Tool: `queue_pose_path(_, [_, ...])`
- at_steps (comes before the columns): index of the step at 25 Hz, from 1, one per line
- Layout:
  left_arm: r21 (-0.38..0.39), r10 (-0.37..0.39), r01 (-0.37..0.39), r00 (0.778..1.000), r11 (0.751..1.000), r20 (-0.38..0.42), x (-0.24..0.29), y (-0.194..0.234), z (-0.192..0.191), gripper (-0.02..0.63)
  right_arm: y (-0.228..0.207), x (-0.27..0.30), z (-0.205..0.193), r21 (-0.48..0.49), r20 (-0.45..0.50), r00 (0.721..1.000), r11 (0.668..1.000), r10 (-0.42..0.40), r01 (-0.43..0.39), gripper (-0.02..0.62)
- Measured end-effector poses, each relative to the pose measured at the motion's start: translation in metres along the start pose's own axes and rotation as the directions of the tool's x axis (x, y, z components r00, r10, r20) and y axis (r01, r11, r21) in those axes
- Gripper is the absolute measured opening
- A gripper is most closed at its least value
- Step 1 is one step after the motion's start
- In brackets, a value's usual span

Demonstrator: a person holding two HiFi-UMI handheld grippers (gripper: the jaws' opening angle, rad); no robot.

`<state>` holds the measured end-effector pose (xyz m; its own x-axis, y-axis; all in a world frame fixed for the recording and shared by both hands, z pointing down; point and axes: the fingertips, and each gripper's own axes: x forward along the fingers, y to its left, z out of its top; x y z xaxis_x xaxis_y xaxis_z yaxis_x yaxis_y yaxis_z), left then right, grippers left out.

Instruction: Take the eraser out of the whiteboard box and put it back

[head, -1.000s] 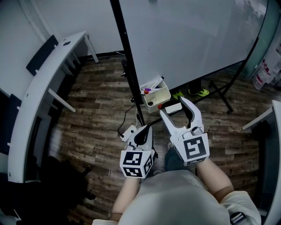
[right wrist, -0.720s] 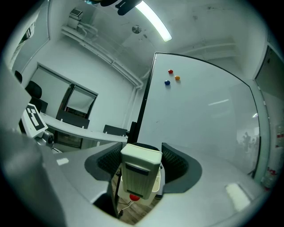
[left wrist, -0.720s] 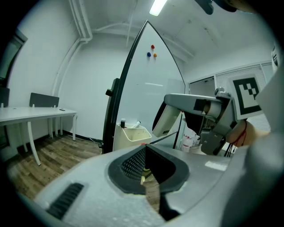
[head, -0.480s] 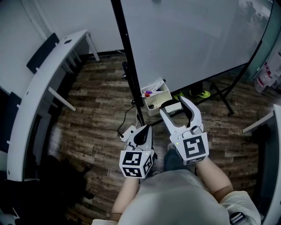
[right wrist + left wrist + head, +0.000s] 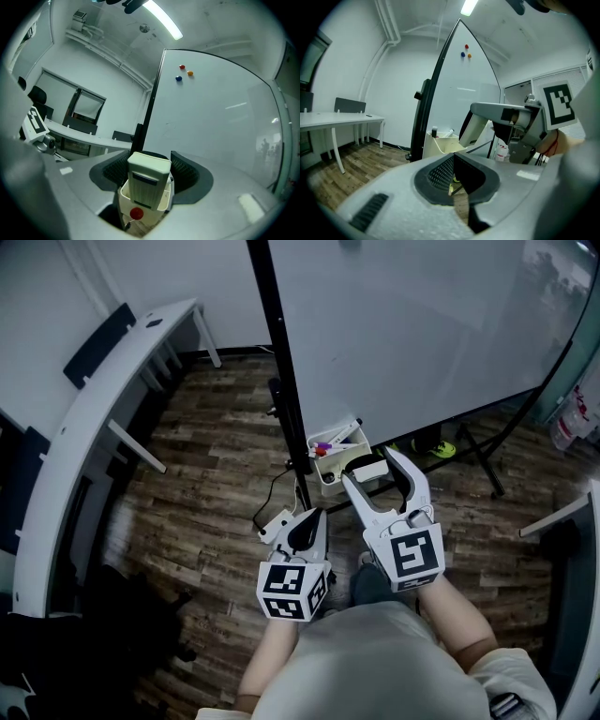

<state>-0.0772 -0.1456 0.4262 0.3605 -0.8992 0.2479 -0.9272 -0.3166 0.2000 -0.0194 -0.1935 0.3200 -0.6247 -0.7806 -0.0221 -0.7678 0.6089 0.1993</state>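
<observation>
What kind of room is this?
Probably an office or meeting room: a big whiteboard on a black stand, a long white desk by the wall, and a wood-look floor.

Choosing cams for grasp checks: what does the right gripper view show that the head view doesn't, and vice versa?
Right gripper view only: three magnets high on the whiteboard, the ceiling light, and the front face of the eraser.
Head view only: the whiteboard stand's legs, the person's torso, and the whole left gripper.
Both: the right gripper shut on the eraser, close to the whiteboard box, with the whiteboard behind.
</observation>
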Motion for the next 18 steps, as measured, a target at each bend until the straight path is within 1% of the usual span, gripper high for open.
queue_pose_path(9, [-0.011, 0.038, -0.038, 0.999, 0.999, -0.003, 0.012, 0.013, 0.002, 0.002, -0.006, 0.023, -0.009, -0.009, 0.003, 0.999, 0.999, 0.035, -0.035, 0.282])
queue_pose_path(18, [-0.025, 0.087, -0.087, 0.996, 0.996, -0.003, 0.021, 0.025, 0.003, 0.002, -0.010, 0.039, -0.026, 0.012, -0.030, 0.997, 0.998, 0.067, -0.066, 0.282])
